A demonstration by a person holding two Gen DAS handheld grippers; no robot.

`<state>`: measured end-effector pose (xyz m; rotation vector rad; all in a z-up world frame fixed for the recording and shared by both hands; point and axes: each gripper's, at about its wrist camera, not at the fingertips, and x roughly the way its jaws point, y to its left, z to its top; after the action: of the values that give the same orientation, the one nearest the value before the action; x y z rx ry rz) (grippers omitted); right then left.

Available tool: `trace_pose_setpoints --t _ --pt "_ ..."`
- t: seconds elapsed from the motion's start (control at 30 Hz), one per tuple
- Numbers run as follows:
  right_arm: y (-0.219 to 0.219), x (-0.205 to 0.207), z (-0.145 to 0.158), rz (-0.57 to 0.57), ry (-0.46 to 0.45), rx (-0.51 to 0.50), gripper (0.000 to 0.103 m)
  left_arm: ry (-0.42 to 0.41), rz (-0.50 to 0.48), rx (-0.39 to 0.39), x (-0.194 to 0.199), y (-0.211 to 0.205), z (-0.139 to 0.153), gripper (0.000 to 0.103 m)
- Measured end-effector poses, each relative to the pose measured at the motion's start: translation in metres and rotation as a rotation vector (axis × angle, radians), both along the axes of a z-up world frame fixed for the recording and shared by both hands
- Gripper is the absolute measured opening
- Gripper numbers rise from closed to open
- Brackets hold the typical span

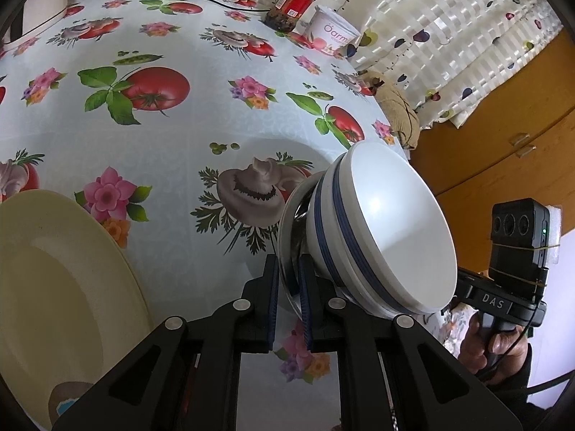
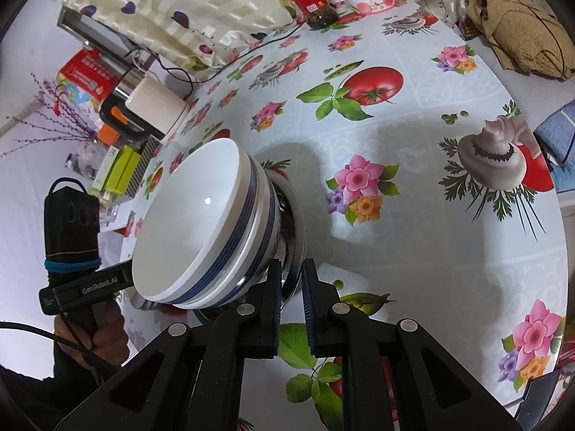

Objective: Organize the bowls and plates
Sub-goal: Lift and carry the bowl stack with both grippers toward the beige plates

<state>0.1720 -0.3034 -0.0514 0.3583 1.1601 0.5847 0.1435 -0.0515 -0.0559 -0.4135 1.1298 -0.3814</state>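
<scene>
A stack of white bowls with blue stripes (image 1: 391,237) (image 2: 190,222) sits nested in a steel bowl (image 1: 287,215) (image 2: 296,237). My left gripper (image 1: 289,283) is shut on the steel rim on one side. My right gripper (image 2: 291,283) is shut on the rim at the opposite side. The stack hangs over the flowered tablecloth (image 1: 179,143) and casts a shadow on it. A large cream plate (image 1: 54,287) lies on the table to the left of the stack in the left wrist view. A hand (image 1: 481,344) holds the right gripper's handle.
At the table's far edge stand a red-lidded jar (image 1: 296,3) and a yogurt tub (image 1: 332,32), with a black cable beside them. A brown cloth bundle (image 2: 521,32) lies at one corner. A cream kettle (image 2: 154,107) and boxes (image 2: 86,75) crowd the other side.
</scene>
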Motion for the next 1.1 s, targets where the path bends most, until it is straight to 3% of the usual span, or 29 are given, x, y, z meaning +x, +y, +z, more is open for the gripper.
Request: trace_pose_setpoints --t 1.1 --pt "0.011 0.001 0.030 0.020 -0.041 -0.032 0.012 -0.043 0.025 0.026 -0.010 0.008 0.030 0.011"
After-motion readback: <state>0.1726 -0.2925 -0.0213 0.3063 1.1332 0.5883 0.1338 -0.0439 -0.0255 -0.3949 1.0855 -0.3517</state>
